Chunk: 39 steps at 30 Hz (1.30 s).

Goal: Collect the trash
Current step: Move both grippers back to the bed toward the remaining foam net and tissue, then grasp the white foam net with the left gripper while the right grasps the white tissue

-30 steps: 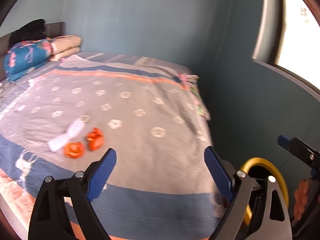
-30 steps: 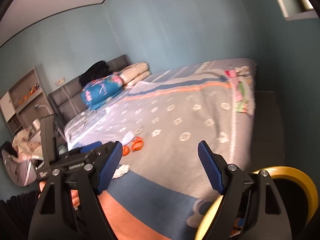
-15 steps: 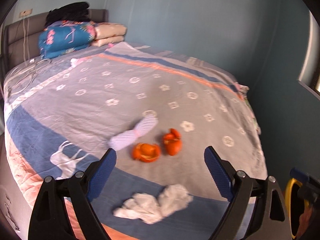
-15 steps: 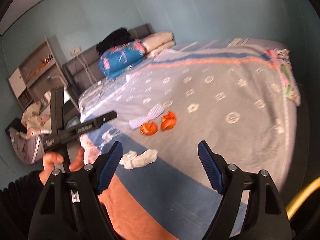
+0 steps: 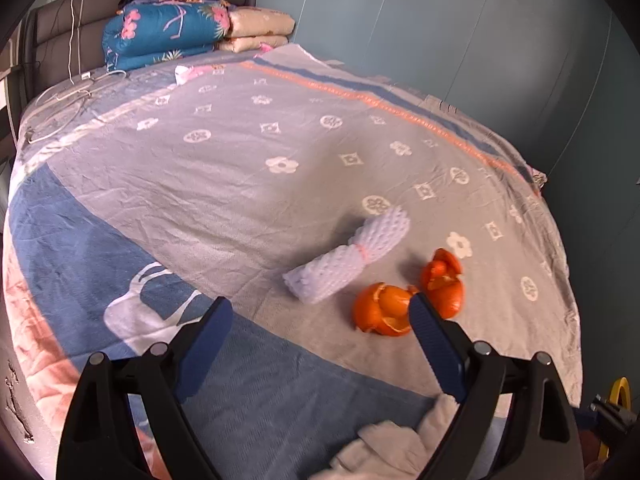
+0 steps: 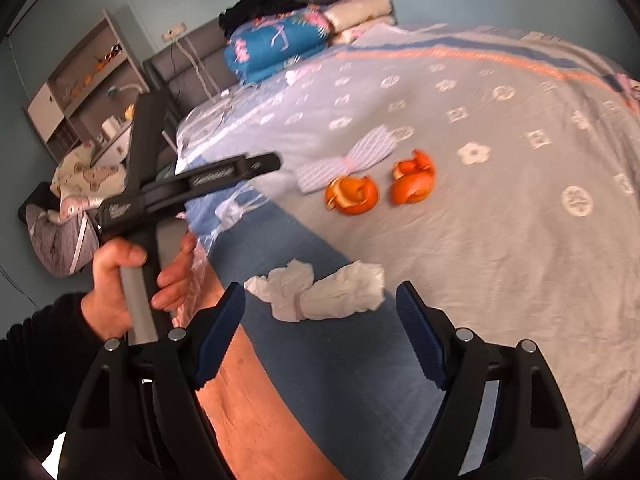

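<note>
A bed (image 5: 224,184) covered by a grey, blue and orange patterned bedspread (image 6: 500,240) fills both views, with a folded blue floral quilt (image 5: 164,36) stacked at the headboard. On the grey part lies a white foam fruit net (image 5: 352,256), and just beside it 2 pieces of orange peel: the nearer one (image 5: 382,314) and the farther one (image 5: 444,280), close together but apart. Nearer the bed's edge, on the blue band, lies a crumpled white tissue (image 6: 324,290).

The left gripper (image 5: 320,344) hangs above the bedspread with its jaws spread wide, holding nothing; its right blue pad (image 5: 436,348) overlaps the nearer peel in view, and whether it touches is unclear. The right gripper (image 6: 320,340) is also spread wide and empty, with the tissue lying between its fingertips in view. The left hand (image 6: 132,284) grasps its gripper's handle.
</note>
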Each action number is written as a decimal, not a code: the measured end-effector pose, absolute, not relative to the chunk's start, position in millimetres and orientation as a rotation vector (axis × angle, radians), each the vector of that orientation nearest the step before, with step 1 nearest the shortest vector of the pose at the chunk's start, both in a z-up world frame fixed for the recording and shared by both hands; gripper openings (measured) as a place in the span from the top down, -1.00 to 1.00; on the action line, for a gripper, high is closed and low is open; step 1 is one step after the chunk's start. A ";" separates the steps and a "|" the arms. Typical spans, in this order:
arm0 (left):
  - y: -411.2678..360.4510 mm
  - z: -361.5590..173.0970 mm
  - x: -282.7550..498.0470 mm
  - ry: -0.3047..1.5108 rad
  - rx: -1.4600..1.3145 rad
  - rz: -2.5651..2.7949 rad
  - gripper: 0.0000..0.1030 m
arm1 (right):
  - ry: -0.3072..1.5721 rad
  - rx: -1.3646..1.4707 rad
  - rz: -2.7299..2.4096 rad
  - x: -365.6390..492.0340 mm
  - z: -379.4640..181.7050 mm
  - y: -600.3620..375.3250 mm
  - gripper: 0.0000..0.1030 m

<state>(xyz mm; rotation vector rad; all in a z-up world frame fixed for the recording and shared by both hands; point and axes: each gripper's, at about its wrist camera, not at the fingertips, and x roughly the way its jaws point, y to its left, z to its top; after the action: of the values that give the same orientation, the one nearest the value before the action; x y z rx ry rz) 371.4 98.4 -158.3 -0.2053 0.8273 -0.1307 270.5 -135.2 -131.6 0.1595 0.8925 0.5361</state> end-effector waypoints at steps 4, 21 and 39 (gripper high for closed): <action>96.3 -168.7 392.7 0.848 -0.187 -0.138 -0.67 | 0.930 0.148 0.563 280.9 -147.3 -119.1 -0.44; 45.9 -194.0 487.2 0.916 -0.053 -0.257 -0.66 | 0.958 0.094 0.457 318.7 -188.0 -99.4 -0.44; 49.2 -197.7 488.6 0.928 -0.098 -0.341 0.64 | 1.029 0.062 0.485 331.2 -209.7 -78.9 0.67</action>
<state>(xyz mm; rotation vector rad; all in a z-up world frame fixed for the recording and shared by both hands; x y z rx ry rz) 488.6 49.2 -197.7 -0.0981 0.9285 -0.3410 331.2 -78.9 -209.7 0.0618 1.0295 0.4846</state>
